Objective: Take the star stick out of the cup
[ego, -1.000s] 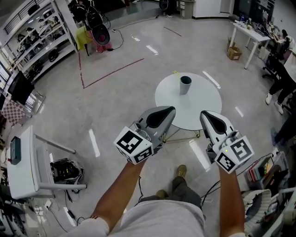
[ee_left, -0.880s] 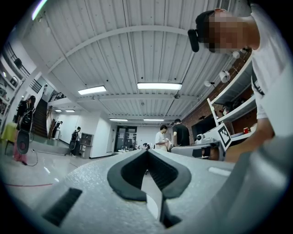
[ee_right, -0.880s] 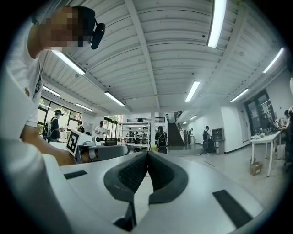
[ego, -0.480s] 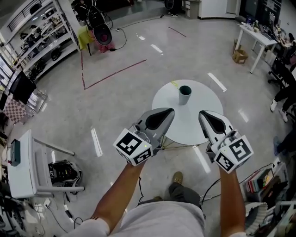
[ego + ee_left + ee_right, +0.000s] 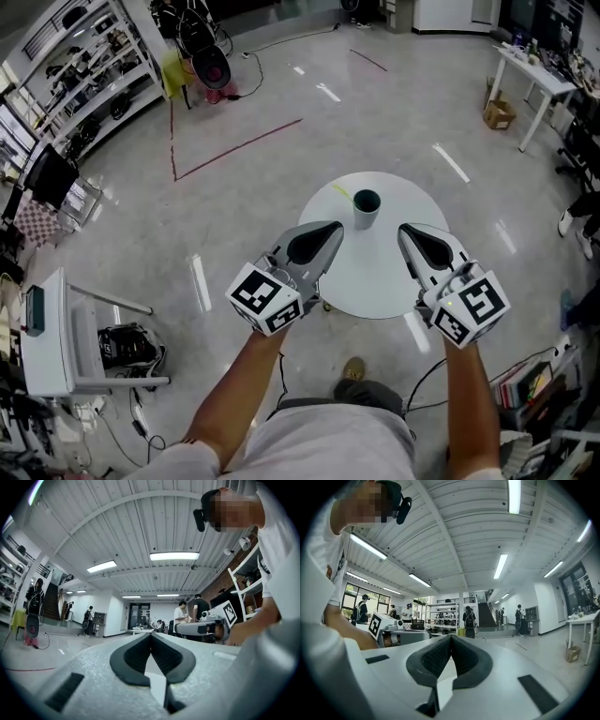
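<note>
A teal cup (image 5: 366,208) stands upright on the far half of a round white table (image 5: 375,272). Its inside looks dark and I see no star stick in it. A small yellow thing (image 5: 341,192) lies by the table's far-left rim; I cannot tell what it is. My left gripper (image 5: 330,228) and right gripper (image 5: 405,230) hover side by side over the table's near half, pointing toward the cup, one on each side of it. Both are shut with nothing between the jaws, as the left gripper (image 5: 151,632) and right gripper (image 5: 451,636) show in their own views, which look out level across the room.
Storage shelves (image 5: 84,75) line the far left, with fans (image 5: 214,67) beside them. A red tape line (image 5: 239,148) crosses the floor. A white cart (image 5: 56,337) stands at the near left. A white desk (image 5: 534,80) and cardboard box (image 5: 499,114) are far right. People stand in the distance.
I have stepped closer: the table and cup have slid down the head view, and both gripper tips now lie over the table's near part. The jaws stayed shut.
</note>
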